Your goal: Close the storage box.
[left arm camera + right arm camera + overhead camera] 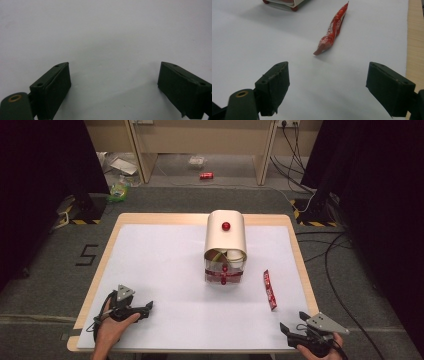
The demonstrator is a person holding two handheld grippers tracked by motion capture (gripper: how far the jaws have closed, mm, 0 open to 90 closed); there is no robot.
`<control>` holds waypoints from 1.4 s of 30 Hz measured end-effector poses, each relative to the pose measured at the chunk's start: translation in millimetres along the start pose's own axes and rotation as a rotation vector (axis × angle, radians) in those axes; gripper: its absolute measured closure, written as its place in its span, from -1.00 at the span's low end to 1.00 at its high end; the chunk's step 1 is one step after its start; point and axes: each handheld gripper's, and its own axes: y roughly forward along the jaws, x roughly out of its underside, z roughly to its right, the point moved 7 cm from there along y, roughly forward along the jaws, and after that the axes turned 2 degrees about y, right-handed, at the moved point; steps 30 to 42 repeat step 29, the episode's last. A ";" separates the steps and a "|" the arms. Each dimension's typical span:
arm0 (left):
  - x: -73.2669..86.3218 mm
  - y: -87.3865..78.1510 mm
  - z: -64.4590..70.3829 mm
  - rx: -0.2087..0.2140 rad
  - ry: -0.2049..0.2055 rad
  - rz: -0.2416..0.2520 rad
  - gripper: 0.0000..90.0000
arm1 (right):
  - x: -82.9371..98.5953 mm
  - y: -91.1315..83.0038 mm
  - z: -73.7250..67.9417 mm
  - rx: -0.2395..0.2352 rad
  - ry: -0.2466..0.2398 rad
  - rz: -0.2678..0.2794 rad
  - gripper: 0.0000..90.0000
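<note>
Just ahead of the gaping right tool point(328, 83) — red sachet point(332, 32).

1. A bread box point(226, 240) stood at the middle of the desk point(150, 265), toward its far edge.
2. A sachet point(270, 290) lay to its right, nearer the front.
3. The right tongs point(292, 328) sat just before the sachet; the left tongs point(148, 307) sat well apart at the front left.

You can read one sign: a black figure "5" point(88, 255) on the floor, left of the table point(95, 285).
</note>
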 end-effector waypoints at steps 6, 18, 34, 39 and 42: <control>0.1 -0.1 -0.1 0.000 0.003 -0.002 -0.77 | 0.3 -4.4 -0.6 0.003 -0.001 0.011 -0.57; 0.0 0.0 0.0 0.000 -0.001 0.000 -0.77 | 8.5 -3.3 -6.0 -0.007 -0.037 -0.062 -0.55; 0.1 -0.1 0.0 -0.001 0.003 -0.002 -0.77 | 24.4 4.6 -5.3 -0.014 -0.054 -0.184 -0.57; 0.1 -0.1 0.0 -0.001 0.003 -0.002 -0.77 | 24.4 4.6 -5.3 -0.014 -0.054 -0.184 -0.57; 0.1 -0.1 0.0 -0.001 0.003 -0.002 -0.77 | 24.4 4.6 -5.3 -0.014 -0.054 -0.184 -0.57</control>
